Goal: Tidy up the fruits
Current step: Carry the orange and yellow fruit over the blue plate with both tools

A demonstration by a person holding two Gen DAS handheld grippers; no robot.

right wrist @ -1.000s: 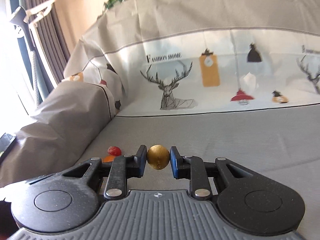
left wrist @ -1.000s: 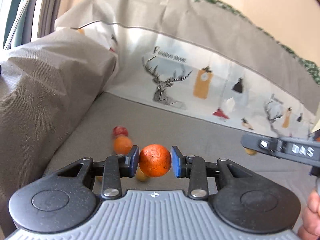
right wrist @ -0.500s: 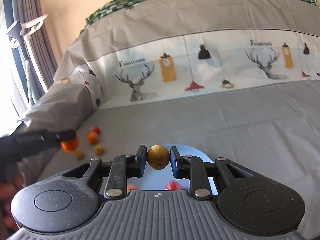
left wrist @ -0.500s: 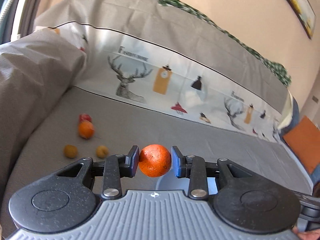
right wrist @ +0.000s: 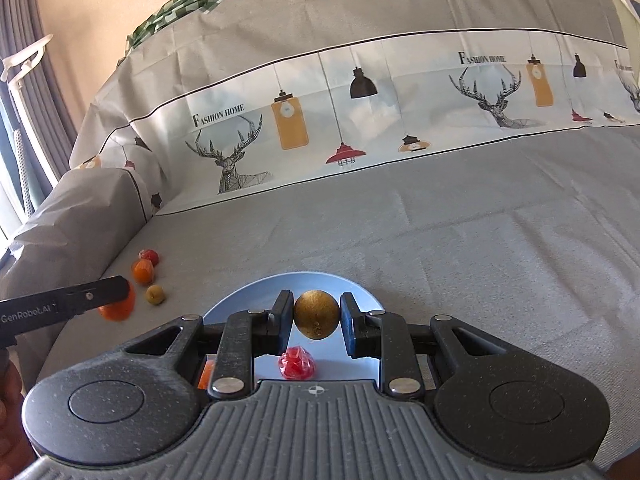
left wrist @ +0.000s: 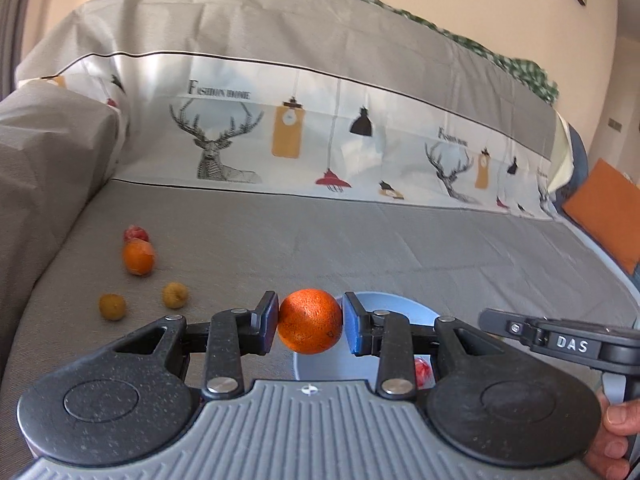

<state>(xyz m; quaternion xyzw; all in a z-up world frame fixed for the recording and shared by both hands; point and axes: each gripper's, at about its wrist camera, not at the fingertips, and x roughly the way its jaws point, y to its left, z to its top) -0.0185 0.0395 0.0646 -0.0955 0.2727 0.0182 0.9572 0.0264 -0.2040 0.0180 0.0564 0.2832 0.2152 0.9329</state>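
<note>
Round bumpy orange (left wrist: 309, 321) clamped in left claw (left wrist: 310, 322) at pale blue plate (right wrist: 320, 280) edge, brown-gold round fruit (right wrist: 316, 314) clamped in right claw (right wrist: 316, 316) above plate; only right view shows red lychee-like fruit (right wrist: 297, 363) clearly on plate; both claws tilt downward over grey sofa seat (right wrist: 460, 240).

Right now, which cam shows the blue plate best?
Right wrist view: the blue plate shows most of its far rim, with a red fruit on it. In the left wrist view only part of the plate shows, hidden by the tongs and their orange.
</note>
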